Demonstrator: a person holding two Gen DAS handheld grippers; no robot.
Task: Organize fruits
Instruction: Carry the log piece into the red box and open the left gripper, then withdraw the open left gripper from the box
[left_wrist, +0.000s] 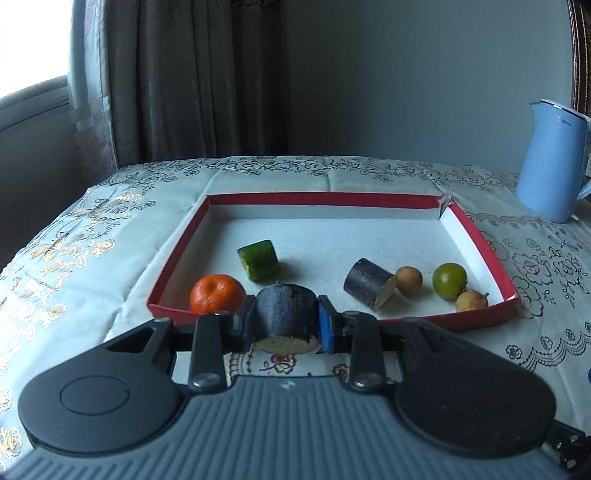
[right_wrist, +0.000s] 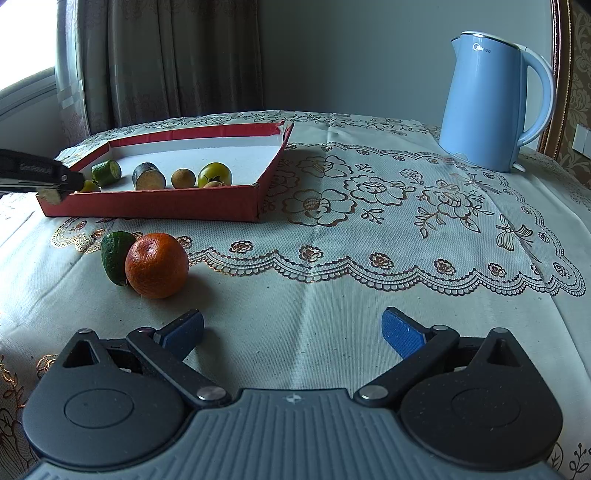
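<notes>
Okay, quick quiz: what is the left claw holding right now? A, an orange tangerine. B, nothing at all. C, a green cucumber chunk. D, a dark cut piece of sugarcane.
D: in the left wrist view the left claw is clamped on a dark sugarcane piece with a pale cut end, just short of the red tray, while the tangerine and the green chunk lie inside the tray.

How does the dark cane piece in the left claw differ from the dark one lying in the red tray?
The held cane piece is clamped between the left claw pads, above the tray's near rim; the tray piece lies loose on the tray floor. The held piece's pale cut end faces the camera; the tray piece's faces lower right, towards a small brown fruit. Both are short, dark-skinned cylinders with pale flesh.
</notes>
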